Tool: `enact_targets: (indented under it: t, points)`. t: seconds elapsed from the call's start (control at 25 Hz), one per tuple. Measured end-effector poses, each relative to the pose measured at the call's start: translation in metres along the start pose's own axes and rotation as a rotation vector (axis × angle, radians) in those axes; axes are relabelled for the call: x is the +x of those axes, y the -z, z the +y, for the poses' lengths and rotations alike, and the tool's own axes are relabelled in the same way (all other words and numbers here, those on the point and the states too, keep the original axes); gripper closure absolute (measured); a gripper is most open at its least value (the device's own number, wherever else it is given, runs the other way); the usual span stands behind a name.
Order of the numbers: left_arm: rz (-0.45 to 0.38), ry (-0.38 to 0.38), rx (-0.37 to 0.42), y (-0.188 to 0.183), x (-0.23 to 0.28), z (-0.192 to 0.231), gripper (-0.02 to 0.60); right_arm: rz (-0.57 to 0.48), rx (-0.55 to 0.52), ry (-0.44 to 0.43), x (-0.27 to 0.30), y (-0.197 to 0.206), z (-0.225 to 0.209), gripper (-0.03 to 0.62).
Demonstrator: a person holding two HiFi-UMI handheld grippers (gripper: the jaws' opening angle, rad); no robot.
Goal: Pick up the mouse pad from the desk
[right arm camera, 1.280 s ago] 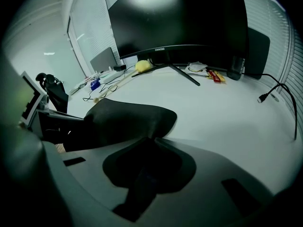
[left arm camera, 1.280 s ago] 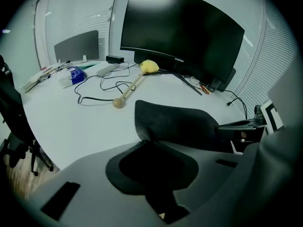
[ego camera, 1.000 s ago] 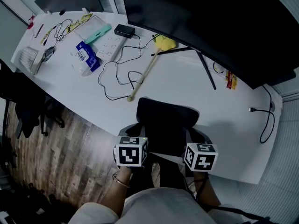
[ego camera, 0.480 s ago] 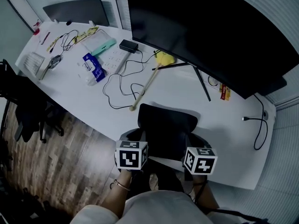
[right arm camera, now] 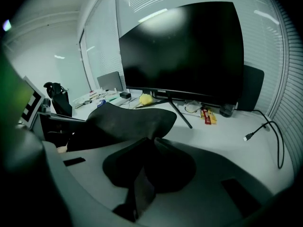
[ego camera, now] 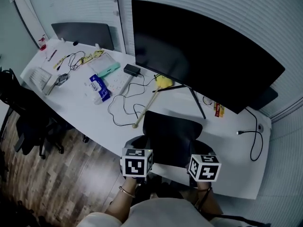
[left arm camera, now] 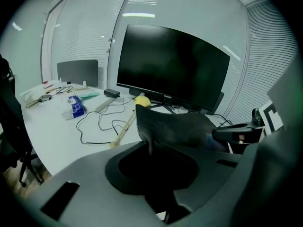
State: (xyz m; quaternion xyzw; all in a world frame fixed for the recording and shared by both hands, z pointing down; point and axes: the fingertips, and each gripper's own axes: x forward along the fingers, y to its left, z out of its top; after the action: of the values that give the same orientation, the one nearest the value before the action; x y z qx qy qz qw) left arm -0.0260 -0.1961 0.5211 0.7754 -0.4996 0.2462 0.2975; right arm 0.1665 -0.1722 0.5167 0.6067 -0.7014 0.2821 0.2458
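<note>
The black mouse pad [ego camera: 173, 136] hangs above the white desk [ego camera: 85, 112], lifted by its near edge and sagging between my two grippers. My left gripper [ego camera: 146, 150] pinches the pad's near left corner; its jaws are opening slightly with the pad's edge still between them. My right gripper [ego camera: 191, 151] is shut on the near right corner. In the left gripper view the mouse pad [left arm camera: 175, 126] rises out of the left gripper [left arm camera: 150, 148]. In the right gripper view the mouse pad [right arm camera: 128, 119] bulges up from the right gripper [right arm camera: 150, 142].
A large dark monitor [ego camera: 199, 51] stands on thin legs behind the pad. A wooden stick with a yellow head [ego camera: 149, 103], a looped black cable [ego camera: 124, 105] and a blue packet [ego camera: 98, 88] lie to the left. A loose plug cable [ego camera: 251, 136] lies right. An office chair [ego camera: 23, 112] stands left.
Both grippers have risen together, carrying the pad up off the desk. The head view has tilted up, so more of the monitor and wall shows.
</note>
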Motion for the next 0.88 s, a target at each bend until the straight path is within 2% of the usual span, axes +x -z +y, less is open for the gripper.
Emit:
enact_targets:
  t: [0.64,0.88]
  points:
    - [-0.261,0.074,0.123,-0.107,-0.023,-0.048,0.518,-0.254,-0.072,0.1,-0.06,-0.096,-0.034,0.53]
    - [-0.363,0.077,0.18,-0.151,-0.04,-0.065,0.517,-0.355,-0.085,0.122,-0.085,-0.135,-0.043,0.53]
